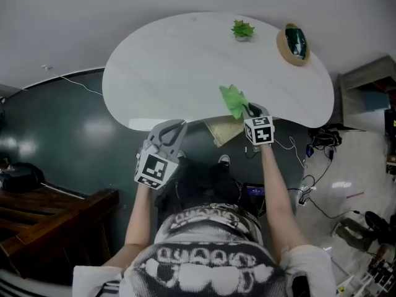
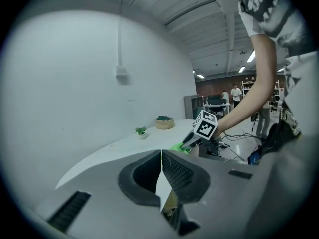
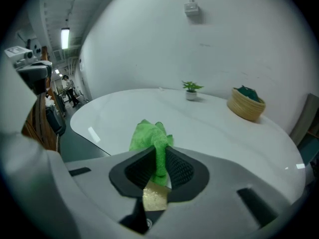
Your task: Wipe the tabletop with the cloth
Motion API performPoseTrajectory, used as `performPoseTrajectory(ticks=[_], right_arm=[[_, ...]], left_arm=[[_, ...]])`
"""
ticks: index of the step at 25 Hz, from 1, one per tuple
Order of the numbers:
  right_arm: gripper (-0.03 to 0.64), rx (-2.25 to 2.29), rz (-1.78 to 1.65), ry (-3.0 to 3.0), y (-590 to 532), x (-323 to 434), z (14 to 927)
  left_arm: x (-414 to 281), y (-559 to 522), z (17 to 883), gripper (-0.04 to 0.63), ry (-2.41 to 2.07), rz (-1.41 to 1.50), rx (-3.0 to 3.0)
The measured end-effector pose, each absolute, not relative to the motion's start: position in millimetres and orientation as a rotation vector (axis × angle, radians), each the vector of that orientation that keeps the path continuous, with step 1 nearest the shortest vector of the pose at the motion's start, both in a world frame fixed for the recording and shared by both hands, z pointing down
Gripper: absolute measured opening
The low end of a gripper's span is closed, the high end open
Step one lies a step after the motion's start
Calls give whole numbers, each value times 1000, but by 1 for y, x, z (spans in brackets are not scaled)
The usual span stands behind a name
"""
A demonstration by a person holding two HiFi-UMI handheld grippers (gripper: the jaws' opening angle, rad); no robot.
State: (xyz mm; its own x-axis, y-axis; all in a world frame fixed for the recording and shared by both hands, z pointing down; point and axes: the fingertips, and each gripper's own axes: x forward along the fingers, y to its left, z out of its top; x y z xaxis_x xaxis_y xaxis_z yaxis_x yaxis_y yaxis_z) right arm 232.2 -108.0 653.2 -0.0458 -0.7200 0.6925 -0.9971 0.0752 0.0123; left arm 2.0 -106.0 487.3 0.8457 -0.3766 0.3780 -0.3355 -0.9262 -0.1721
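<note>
Left gripper point(image 1: 175, 129), jaws pressed together and empty, hung short of the white tabletop point(image 1: 167, 67). My right gripper point(image 1: 250, 111) clamped the green cloth point(image 1: 233, 99) at its near edge. I judged wiping barely started; next came pressing down and sweeping across.

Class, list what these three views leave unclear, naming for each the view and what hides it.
Right gripper view: whether the cloth touches the tabletop; the right gripper hides its lower end.
Head view: what lies in the basket, too small.
Head view: the tan sheet, partly behind the tabletop's edge.
</note>
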Motion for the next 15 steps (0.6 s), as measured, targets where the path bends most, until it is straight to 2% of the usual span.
performPoseTrajectory(ticks=[8, 15], right_arm=[[61, 1854, 709, -1664, -29, 390, 654], [61, 1976, 740, -1509, 37, 500, 655]], left_arm=[[108, -63, 484, 6, 459, -613, -2931], [171, -28, 487, 6, 347, -629, -2930]])
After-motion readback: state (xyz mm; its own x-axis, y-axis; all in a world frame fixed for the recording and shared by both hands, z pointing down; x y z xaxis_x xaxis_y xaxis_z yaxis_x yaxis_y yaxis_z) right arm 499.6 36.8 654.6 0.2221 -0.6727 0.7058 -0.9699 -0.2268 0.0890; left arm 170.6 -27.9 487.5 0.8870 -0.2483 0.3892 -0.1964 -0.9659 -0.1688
